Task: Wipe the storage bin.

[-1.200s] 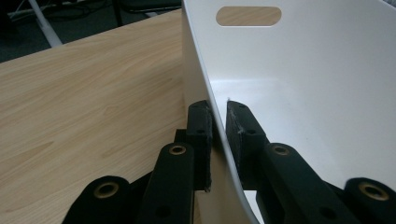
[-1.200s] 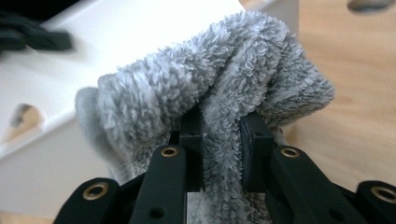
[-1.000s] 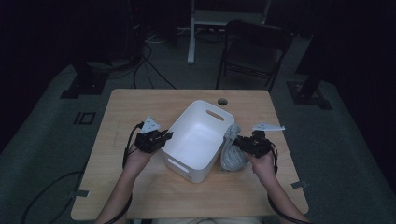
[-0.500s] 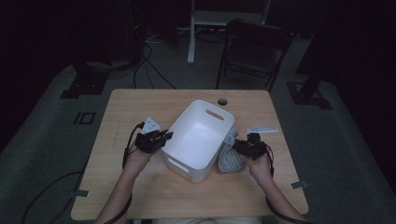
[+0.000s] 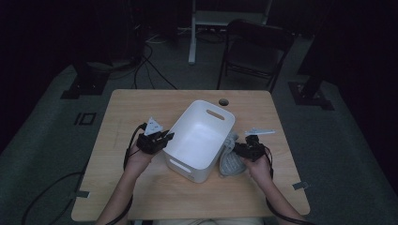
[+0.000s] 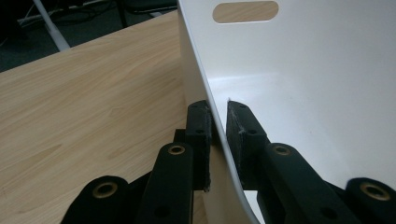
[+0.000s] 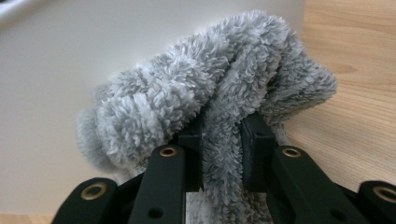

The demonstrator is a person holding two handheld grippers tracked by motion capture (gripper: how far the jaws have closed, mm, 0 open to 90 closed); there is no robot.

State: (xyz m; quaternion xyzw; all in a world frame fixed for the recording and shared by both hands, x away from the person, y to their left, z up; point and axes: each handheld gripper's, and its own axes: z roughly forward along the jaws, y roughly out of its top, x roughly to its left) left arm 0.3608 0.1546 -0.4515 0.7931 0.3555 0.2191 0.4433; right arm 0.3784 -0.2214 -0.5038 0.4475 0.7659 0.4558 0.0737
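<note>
Now the right gripper (image 5: pixel 242 151) sits lower than a second ago, when it held the grey fluffy cloth (image 5: pixel 230 161) a little higher beside the white bin (image 5: pixel 199 140). The cloth has sunk with it and seems to rest on the wooden table (image 5: pixel 141 108), bunched against the bin's outer wall at about four o'clock from the bin's middle. In the right gripper view the two jaws are pinched narrow on a thick fold of the cloth (image 7: pixel 224 107), with the bin's pale wall (image 7: pixel 51 84) right behind it.

The left gripper (image 5: pixel 157 140) has not moved. It clamps the bin's rim at nine o'clock; in the left gripper view one jaw lies outside the thin wall (image 6: pixel 219 121) and the other inside.

Judging by this, the cloth is not yet in the bin, which stands empty. Lowering it outside the wall suggests a fresh grip or a pause rather than a drop. In the dim high view it is hard to say how much of the cloth touches the table. The steadied bin is ready to receive it.
</note>
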